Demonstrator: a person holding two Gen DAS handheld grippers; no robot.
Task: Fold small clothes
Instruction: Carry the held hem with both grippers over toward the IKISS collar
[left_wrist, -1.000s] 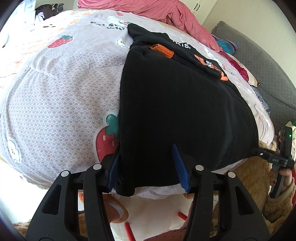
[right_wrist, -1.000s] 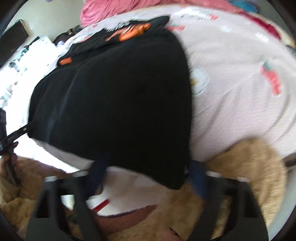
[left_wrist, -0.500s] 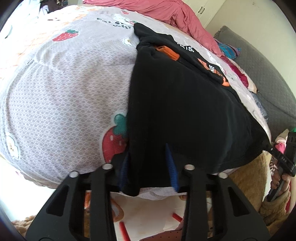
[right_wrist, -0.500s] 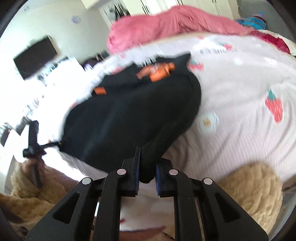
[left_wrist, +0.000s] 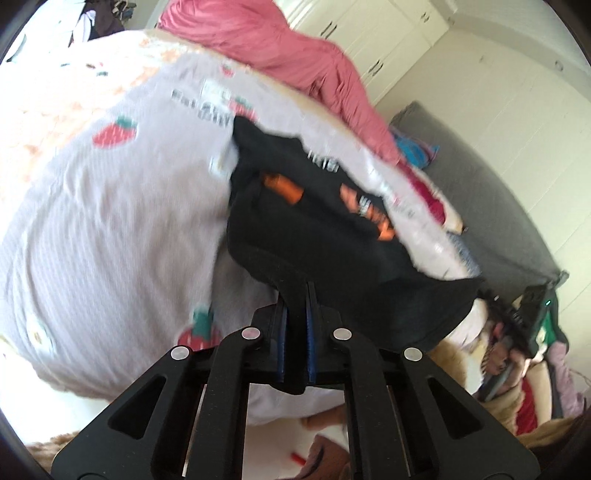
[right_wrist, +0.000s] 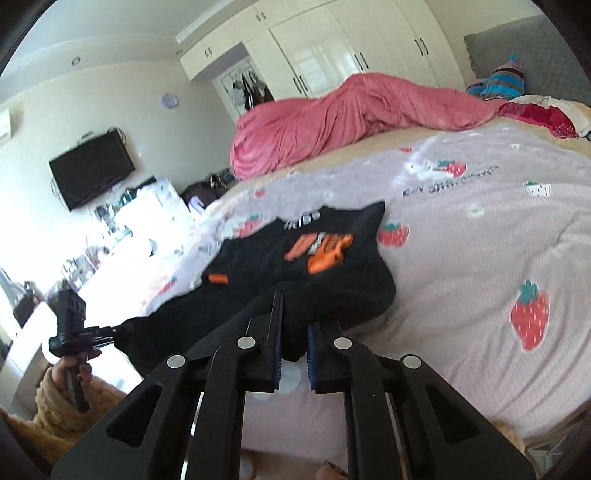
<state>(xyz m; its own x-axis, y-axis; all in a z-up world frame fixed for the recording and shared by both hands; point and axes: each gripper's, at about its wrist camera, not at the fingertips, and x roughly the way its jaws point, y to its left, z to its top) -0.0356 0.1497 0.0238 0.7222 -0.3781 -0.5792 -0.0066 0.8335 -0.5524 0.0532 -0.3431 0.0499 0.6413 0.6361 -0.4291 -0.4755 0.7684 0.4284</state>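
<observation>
A small black garment (left_wrist: 317, 221) with orange print lies on the strawberry-print bedspread (left_wrist: 110, 206). My left gripper (left_wrist: 295, 332) is shut on its near left hem corner and holds it lifted. My right gripper (right_wrist: 293, 339) is shut on the near right hem corner of the garment (right_wrist: 295, 258), also lifted off the bed. The far part with the orange print still rests on the bedspread (right_wrist: 480, 240). Each gripper shows in the other's view, the right (left_wrist: 517, 317) and the left (right_wrist: 92, 332), pinching the stretched hem.
A pink duvet (right_wrist: 351, 118) is heaped at the far side of the bed. A grey headboard (left_wrist: 498, 206) and coloured clothes (right_wrist: 498, 81) lie by it. White wardrobes (right_wrist: 332, 51) and a wall TV (right_wrist: 92, 173) stand beyond.
Both grippers closed on the near hem corners and lifted them up off the bed, away from the near edge. The garment's near half now hangs raised between them.
</observation>
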